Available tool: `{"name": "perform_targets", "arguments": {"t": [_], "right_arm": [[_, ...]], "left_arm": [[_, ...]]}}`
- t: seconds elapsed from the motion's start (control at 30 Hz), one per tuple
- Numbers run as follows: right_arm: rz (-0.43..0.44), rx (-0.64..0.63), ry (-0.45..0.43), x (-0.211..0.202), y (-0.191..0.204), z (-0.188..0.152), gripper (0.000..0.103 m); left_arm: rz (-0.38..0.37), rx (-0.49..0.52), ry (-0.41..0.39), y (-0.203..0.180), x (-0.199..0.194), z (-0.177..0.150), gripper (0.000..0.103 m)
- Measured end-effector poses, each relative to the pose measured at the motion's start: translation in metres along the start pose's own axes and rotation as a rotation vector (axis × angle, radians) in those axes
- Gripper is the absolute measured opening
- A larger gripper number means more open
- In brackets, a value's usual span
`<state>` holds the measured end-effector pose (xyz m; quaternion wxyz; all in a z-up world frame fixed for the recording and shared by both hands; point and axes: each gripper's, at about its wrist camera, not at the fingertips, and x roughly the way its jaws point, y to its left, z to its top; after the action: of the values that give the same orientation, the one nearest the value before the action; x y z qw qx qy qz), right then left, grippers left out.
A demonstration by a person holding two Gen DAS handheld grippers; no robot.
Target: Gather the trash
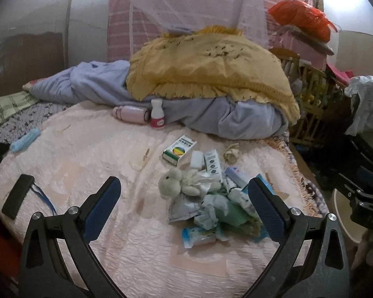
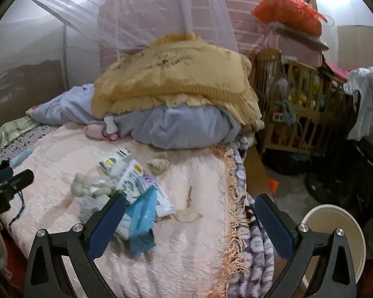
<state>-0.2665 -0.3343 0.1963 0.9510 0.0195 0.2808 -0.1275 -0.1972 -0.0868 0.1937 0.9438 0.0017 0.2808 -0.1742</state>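
Left gripper jaws apart, empty, over trash pile on pink bedspread. Right gripper jaws apart, empty, at bedspread's fringed edge. White bucket on floor beside bedspread.

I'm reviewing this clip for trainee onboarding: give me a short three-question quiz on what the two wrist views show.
1. True or false: the left gripper is shut on a wrapper.
2. Multiple choice: the white bucket stands A) on the bed, B) on the floor beside the bed, C) inside the wooden crib.
3. Fill in: the stuffed toy lies at the edge of the ____ pile on the pink bedspread.

Key
1. False: both the left gripper and the right gripper are open and empty.
2. B.
3. Trash.
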Motion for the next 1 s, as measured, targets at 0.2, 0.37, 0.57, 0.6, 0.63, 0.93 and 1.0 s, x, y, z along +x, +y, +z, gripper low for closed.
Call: {"name": "perform_targets", "arguments": {"t": [0.2,0.37,0.57,0.6,0.63,0.93,1.0], "right_arm": [[0.015,-0.016,-0.034,-0.016,0.010,0.006,0.103],[0.022,-0.016,-0.057,-0.024,0.015,0.006,0.103],[0.027,-0.016,-0.068,-0.028,0.017,0.007,0.103],[0.027,-0.017,-0.068,-0.028,0.017,0.007,0.103],[0.027,-0.018,-0.067,-0.027,0.017,0.007,0.103],[0.033,-0.011,-0.072,-0.028,0.019,0.005,0.103],[0.033,-0.011,-0.072,-0.028,0.019,0.005,0.103]], "left_arm": [[-0.004,0.019,-0.030,-0.010,-0.015,0.001,0.102],[0.005,0.029,-0.043,-0.016,-0.019,0.000,0.102],[0.000,0.021,-0.044,-0.017,-0.020,-0.001,0.102],[0.000,0.018,-0.044,-0.017,-0.020,-0.001,0.102],[0.001,0.016,-0.046,-0.017,-0.021,-0.001,0.102],[0.001,0.016,-0.047,-0.017,-0.020,0.000,0.102],[0.003,0.015,-0.048,-0.017,-0.021,0.000,0.102]]}}
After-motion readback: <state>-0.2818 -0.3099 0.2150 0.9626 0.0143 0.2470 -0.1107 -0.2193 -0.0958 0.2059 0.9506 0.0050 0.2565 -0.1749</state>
